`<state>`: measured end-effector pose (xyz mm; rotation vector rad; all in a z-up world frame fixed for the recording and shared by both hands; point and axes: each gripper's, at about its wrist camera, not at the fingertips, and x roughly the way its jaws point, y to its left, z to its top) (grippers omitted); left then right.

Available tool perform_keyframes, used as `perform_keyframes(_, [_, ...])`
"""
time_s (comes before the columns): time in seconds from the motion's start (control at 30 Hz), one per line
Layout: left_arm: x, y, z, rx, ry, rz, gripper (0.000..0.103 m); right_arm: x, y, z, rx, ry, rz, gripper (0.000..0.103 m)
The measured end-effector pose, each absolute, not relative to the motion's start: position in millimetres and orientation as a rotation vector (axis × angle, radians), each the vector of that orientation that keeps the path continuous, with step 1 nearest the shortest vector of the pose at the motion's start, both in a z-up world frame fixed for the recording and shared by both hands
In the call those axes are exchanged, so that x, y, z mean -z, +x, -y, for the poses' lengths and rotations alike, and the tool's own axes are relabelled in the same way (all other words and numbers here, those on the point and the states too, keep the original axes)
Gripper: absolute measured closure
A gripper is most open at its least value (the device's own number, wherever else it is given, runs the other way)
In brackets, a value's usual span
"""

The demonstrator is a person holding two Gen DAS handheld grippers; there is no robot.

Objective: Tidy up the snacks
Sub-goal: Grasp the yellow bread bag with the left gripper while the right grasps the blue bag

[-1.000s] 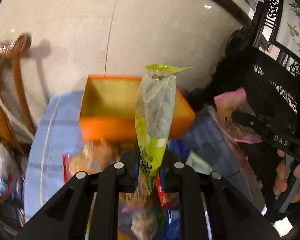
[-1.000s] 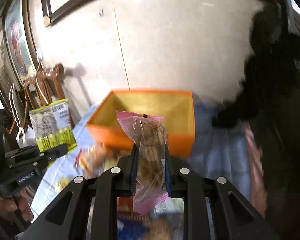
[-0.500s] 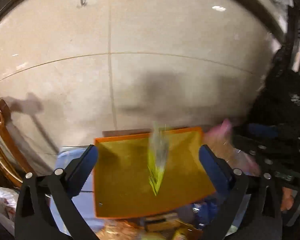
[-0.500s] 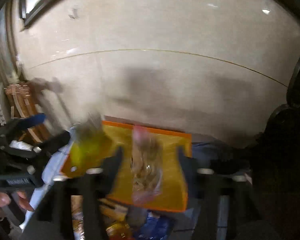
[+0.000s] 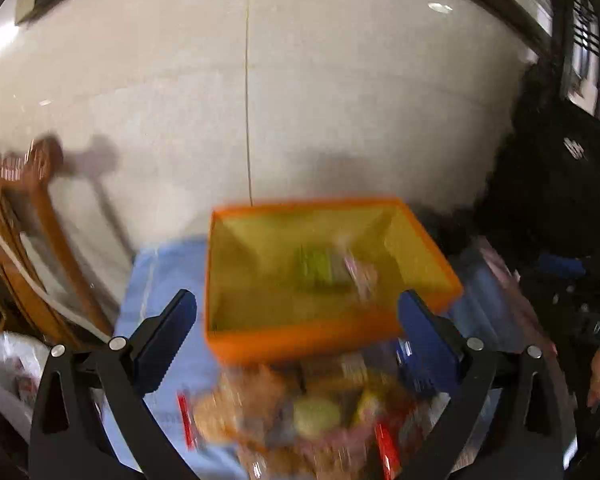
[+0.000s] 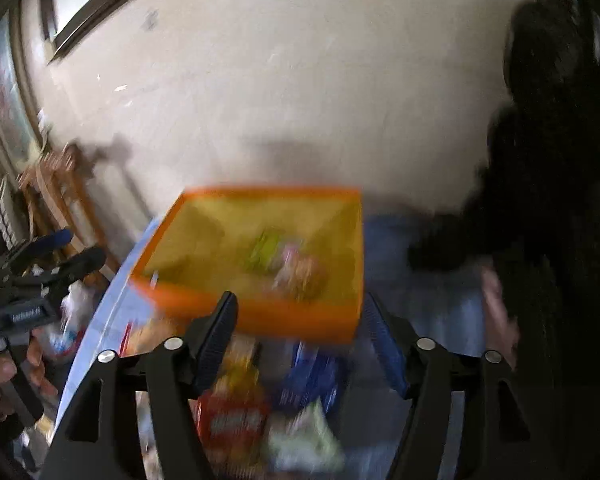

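An orange box (image 5: 236, 260) (image 6: 260, 316) stands on a blue cloth by the wall. Inside it lie a green snack packet (image 5: 316, 270) (image 6: 265, 250) and a pink cookie packet (image 5: 360, 276) (image 6: 300, 272), side by side. My left gripper (image 5: 300, 340) is open and empty, just in front of the box. My right gripper (image 6: 300, 340) is open and empty, also at the box's near wall. A blurred pile of snack packets (image 5: 300, 412) (image 6: 260, 408) lies under both grippers. The left gripper also shows at the left of the right wrist view (image 6: 40, 276).
A wooden chair (image 5: 32, 232) stands left of the table. A white bag (image 5: 4, 364) lies at lower left. A dark carved screen (image 5: 560, 200) fills the right. The beige tiled wall (image 5: 260, 100) is close behind the box.
Both grippers have opened and let go of their packets. The green and pink packets have dropped into the orange box. Both grippers have pulled back toward the snack pile.
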<state>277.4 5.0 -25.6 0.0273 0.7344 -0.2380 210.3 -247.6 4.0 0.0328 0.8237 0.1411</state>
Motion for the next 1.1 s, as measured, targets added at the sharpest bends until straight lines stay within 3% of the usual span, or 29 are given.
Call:
perform_keyframes(0.37, [139,101,-28,0.227,0.067,-0.850,0.004,126,59,179,-0.234,-0.076,-1.027,0.035])
perform_keyframes(0.67, [195,91,-63,0.143,-0.124,-0.958,0.004,162,52,153,-0.229,-0.099,-1.068,0.035])
perform_keyframes(0.73, [205,95,-58,0.138,-0.115,-0.983,0.009,165,51,154,-0.219,-0.105,-1.078,0.035])
perform_keyframes(0.8, [221,99,-53,0.144,-0.103,-1.034,0.037,171,53,151,-0.213,-0.104,-1.088,0.035])
perform_keyframes(1.1, [238,103,-32,0.140,0.021,-1.012,0.032,199,63,133,-0.175,-0.162,-1.144,0.023])
